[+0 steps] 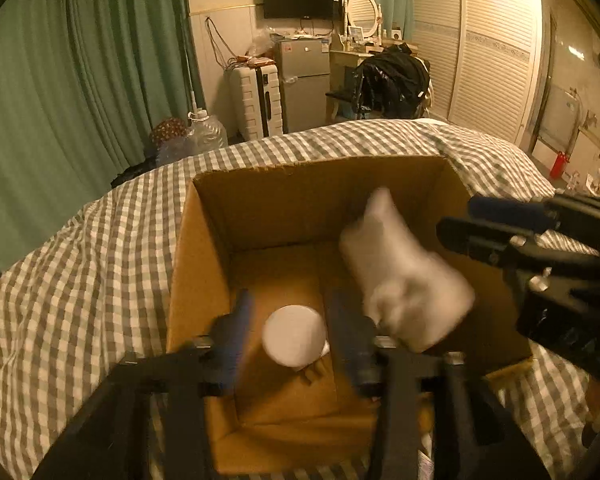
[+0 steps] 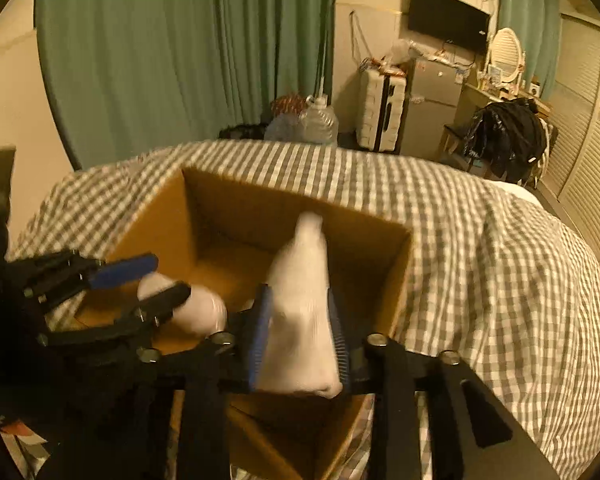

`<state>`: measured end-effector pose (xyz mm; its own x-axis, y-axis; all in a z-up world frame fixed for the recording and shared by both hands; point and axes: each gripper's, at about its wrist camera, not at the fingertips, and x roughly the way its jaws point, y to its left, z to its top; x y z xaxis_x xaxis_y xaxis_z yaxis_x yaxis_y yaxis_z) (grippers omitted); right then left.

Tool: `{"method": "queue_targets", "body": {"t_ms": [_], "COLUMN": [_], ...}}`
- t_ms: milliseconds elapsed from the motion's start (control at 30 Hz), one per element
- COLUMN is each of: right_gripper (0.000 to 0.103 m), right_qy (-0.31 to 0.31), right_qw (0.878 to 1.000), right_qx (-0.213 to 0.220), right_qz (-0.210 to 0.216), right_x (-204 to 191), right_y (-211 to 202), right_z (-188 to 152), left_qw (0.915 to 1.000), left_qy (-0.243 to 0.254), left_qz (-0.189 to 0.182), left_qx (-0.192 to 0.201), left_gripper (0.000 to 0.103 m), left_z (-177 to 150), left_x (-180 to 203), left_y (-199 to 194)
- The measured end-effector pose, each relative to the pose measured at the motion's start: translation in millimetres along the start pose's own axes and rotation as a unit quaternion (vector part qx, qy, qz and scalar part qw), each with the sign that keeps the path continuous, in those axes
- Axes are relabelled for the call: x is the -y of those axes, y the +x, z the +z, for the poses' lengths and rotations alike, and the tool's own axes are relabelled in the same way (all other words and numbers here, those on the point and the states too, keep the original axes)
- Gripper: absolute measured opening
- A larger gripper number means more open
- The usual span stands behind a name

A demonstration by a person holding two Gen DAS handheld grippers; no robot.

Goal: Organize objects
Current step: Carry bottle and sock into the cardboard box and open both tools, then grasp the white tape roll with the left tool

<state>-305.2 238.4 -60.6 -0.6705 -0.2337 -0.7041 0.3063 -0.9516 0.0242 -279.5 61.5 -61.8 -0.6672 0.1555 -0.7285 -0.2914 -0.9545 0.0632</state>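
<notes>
Checked bed (image 1: 100, 240) carries the open cardboard box (image 1: 204, 264) at centre frame. Over it, the white sock (image 2: 304, 304) points away, between the right gripper (image 2: 298, 340)'s parted fingers. Left gripper (image 1: 288, 332) gapes around a white roll (image 1: 294, 336), pads clear.

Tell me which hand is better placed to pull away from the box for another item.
Left, probably. The left gripper stands open around the white roll in the cardboard box, a gap showing; the white sock, blurred, fills the right gripper and may catch.
</notes>
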Motion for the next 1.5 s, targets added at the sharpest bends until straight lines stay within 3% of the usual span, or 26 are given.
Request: {"method": "queue_targets", "body": {"t_ms": [67, 300, 633, 867, 1100, 1300, 1500], "right_gripper": [0.048, 0.056, 0.070, 0.084, 0.086, 0.086, 0.086], "right_qy": [0.012, 0.009, -0.004, -0.022, -0.041, -0.051, -0.050], "right_qw": [1.000, 0.998, 0.991, 0.988, 0.991, 0.997, 0.998], "right_qx": [0.013, 0.069, 0.132, 0.149, 0.122, 0.061, -0.025], "right_qz": [0.000, -0.008, -0.013, -0.015, -0.026, -0.025, -0.019], "right_x": [-0.9, -8.5, -28.9, -48.8, -61.5, -63.6, -62.9], "right_y": [-14.2, -102.3, -218.7, -267.8, -260.6, -201.9, -130.2], "right_z": [4.5, 11.1, 3.0, -14.9, -55.8, -94.1, -124.6], "left_qw": [0.9999, 0.9981, 0.9930, 0.9906, 0.9926, 0.9941, 0.9967], "left_qy": [-0.003, -0.022, -0.028, -0.037, -0.046, -0.059, -0.057], "left_qz": [0.005, 0.019, 0.039, 0.041, 0.049, 0.071, 0.057], "left_qx": [0.011, 0.055, 0.108, 0.125, 0.101, 0.056, 0.000], "left_gripper": [0.066, 0.094, 0.102, 0.103, 0.103, 0.103, 0.103], "left_z": [0.8, 5.0, 1.0, -24.3, -64.8, -101.6, -130.6], "left_x": [-0.5, -2.9, 1.1, 1.7, -3.1, -5.8, -0.8], "left_y": [-13.7, -86.0, -177.3, -220.4, -216.2, -167.4, -112.5]}}
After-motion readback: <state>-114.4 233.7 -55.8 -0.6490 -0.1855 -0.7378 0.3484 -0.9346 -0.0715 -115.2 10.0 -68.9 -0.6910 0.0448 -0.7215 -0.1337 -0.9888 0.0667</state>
